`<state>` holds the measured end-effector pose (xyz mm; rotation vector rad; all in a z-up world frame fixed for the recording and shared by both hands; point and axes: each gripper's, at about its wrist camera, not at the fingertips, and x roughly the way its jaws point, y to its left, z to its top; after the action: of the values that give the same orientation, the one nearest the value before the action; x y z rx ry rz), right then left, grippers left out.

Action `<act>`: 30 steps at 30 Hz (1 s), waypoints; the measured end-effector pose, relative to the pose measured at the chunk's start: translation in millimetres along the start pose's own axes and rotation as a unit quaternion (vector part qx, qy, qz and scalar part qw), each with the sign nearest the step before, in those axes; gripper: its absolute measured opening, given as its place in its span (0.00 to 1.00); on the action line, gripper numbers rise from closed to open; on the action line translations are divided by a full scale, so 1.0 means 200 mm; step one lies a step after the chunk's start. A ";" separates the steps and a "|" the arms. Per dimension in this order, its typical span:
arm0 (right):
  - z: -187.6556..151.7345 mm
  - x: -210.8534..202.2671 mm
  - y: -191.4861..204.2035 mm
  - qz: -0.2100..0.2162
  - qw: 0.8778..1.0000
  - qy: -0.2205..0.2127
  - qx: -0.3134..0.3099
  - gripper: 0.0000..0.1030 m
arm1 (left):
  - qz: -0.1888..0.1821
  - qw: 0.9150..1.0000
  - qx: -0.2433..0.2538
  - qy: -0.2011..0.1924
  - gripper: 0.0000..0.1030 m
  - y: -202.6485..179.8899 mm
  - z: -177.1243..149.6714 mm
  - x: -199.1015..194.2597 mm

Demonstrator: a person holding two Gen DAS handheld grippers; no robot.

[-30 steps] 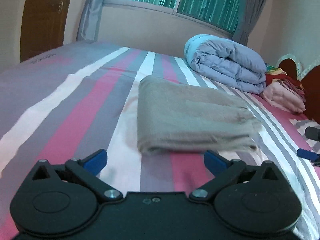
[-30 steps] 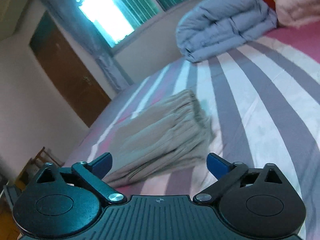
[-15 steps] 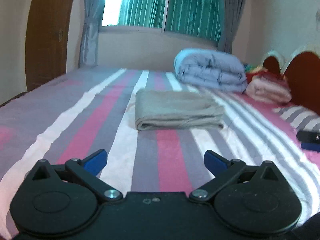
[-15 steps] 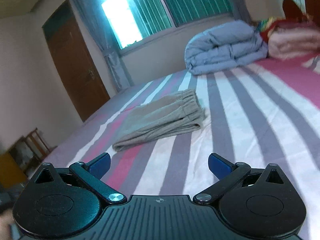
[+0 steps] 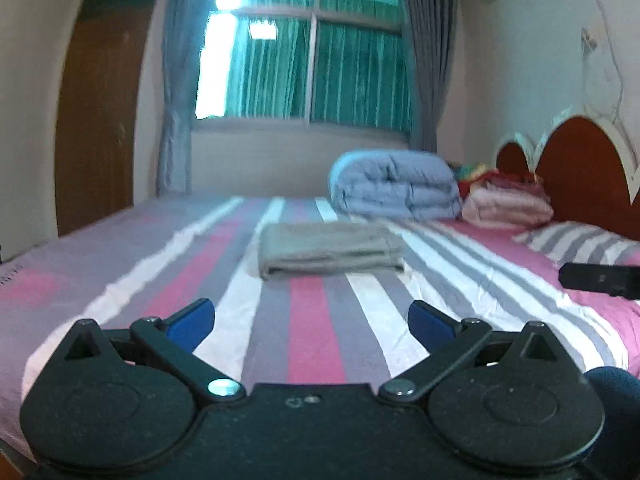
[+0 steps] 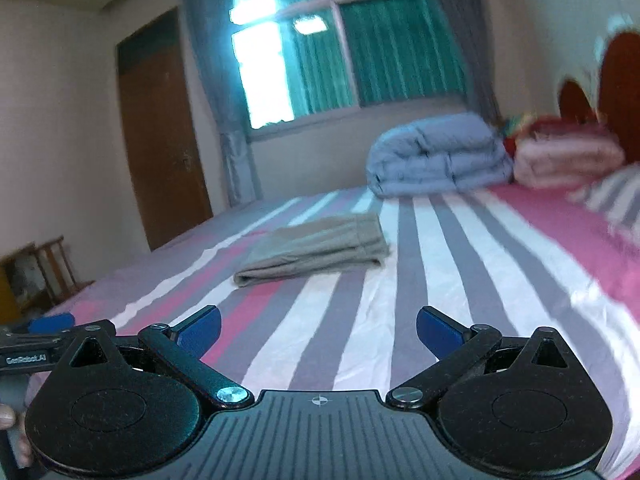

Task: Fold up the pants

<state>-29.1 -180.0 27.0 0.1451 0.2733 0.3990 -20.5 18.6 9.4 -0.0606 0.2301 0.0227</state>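
A rolled blue-grey duvet (image 5: 394, 184) is being seen at the far side of the striped bed (image 5: 312, 340), with a pink folded blanket (image 5: 506, 204) just beside it and a striped pillow (image 5: 580, 240) nearer the red headboard (image 5: 580, 160). A window (image 5: 316, 72) with green blinds and a brown door (image 5: 96, 120) are being shown behind. Nothing is being seen between the grippers and the garment; only bare sheet is lying there.

The pants (image 5: 330, 250) are being shown as a grey-beige folded bundle, lying flat on the middle of the bed, well apart from both grippers and near the duvet. Several layers are being stacked, with a rounded fold edge facing the cameras. In the right wrist view the pants (image 6: 316, 246) are being seen with a gathered band at the right end. The long axis is being laid across the stripes.

The left gripper (image 5: 312, 322) is being held with its blue fingers wide apart, gripping nothing. The right gripper (image 6: 318, 330) is likewise being held spread and empty.
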 end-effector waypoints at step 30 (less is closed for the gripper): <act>-0.08 0.09 -0.05 -0.036 0.999 0.018 0.004 1.00 | 0.010 1.000 0.007 0.004 0.94 0.01 -0.03 0.02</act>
<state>-14.4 -181.3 4.8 0.1351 0.3150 0.3285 -17.0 20.4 3.2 -0.0453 0.2391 0.0419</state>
